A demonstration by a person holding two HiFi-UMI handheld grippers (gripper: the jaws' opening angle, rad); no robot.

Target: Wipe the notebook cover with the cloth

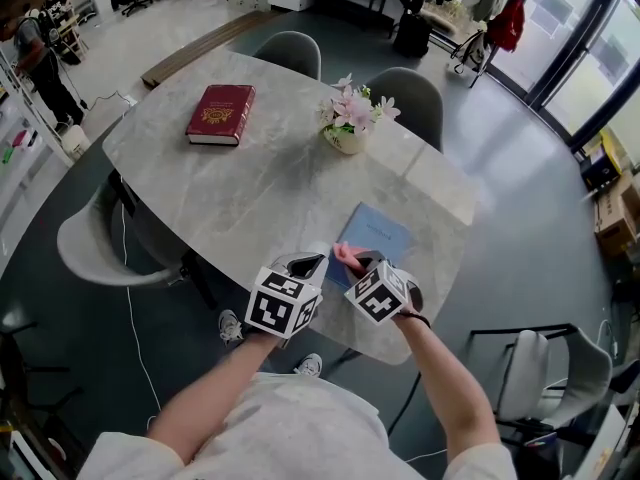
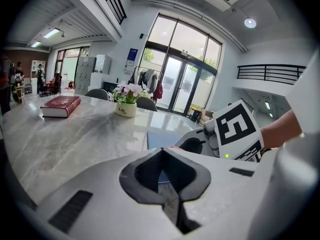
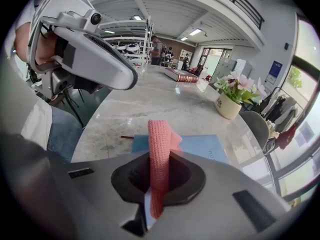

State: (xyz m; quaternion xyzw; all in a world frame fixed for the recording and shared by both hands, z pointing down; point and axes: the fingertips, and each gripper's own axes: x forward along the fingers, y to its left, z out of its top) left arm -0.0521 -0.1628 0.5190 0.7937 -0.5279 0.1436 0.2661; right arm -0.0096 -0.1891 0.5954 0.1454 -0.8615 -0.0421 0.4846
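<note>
— Grey marbled table (image 1: 250,198) is taking up the middle of a big open room, with grey chairs (image 1: 290,50) standing round it and tall glass doors (image 2: 182,86) letting in daylight at the back. What is lying on it?

— A red book (image 1: 221,114) is lying at the far end, and a pot of pink flowers (image 1: 347,133) is standing near the middle. The notebook (image 1: 375,233) is lying flat and closed by the near edge, just ahead of both grippers.

— How is it looking?

— Thin, pale blue, plain (some small print is showing on the cover, too small to read).

— And the cloth?

— The cloth (image 3: 160,134) is pink and knitted, folded into a narrow strip. The right gripper (image 3: 158,159) is pinching it, so it is sticking up between the jaws over the notebook's near end. Whether it is touching the cover, I cannot tell.

— The other one?

— The left gripper (image 2: 162,151) is hovering just beside the right one, its jaws pressed together and holding nothing.
</note>
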